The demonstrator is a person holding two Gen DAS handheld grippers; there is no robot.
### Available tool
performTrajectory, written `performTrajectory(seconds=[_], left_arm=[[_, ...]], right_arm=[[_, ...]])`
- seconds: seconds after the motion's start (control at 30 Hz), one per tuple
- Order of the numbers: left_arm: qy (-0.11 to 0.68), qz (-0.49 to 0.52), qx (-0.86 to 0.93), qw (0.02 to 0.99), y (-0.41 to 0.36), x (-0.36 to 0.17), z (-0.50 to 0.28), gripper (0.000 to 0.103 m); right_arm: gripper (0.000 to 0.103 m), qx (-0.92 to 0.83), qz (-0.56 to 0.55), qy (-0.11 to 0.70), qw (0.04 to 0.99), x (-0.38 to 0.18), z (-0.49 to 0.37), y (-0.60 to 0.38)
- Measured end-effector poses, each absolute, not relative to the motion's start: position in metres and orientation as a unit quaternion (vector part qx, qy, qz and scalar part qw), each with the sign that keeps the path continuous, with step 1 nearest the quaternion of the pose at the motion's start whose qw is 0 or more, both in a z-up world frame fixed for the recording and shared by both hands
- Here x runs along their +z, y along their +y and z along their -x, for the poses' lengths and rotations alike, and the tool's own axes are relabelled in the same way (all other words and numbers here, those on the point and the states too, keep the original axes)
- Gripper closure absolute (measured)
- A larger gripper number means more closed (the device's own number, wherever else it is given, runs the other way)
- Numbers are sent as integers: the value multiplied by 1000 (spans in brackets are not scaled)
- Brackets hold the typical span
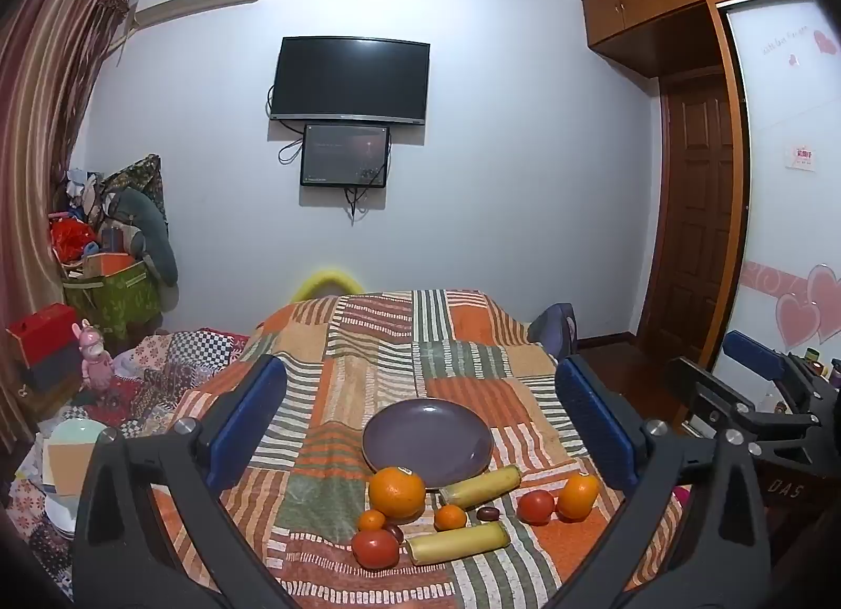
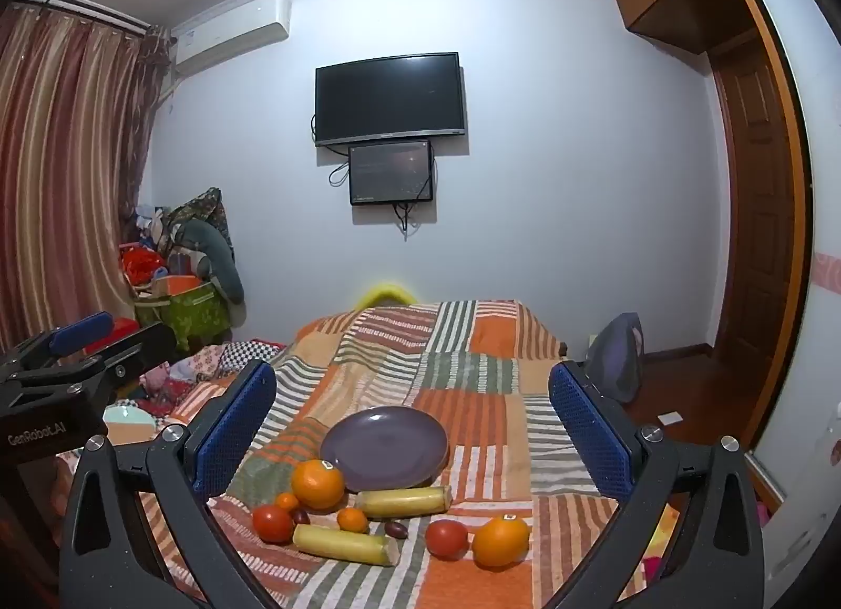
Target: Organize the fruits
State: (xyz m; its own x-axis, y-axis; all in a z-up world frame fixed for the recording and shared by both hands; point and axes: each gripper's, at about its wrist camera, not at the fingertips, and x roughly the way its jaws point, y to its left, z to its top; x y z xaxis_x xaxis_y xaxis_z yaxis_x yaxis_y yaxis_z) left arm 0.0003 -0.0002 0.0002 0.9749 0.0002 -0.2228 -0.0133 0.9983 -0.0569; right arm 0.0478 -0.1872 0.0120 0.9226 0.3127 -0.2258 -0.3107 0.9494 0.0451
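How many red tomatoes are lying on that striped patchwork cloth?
2. One red tomato lies at the left end of the fruit group, beside a small orange; the other red tomato lies toward the right, next to a large orange. None seems hidden.

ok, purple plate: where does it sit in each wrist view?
Left wrist: purple plate just right of centre, low, behind the large orange.
Right wrist: purple plate just left of centre, low, up-right of the large orange.
Shared landmark: the wall TV above the bed.
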Motion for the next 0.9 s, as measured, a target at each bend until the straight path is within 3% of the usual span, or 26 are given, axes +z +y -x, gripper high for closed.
performTrajectory(seconds=[0.9], left_arm=[[112, 29, 3, 993, -1, -5, -4, 0]], right_arm=[[0, 159, -10, 119, 980, 13, -48, -188]])
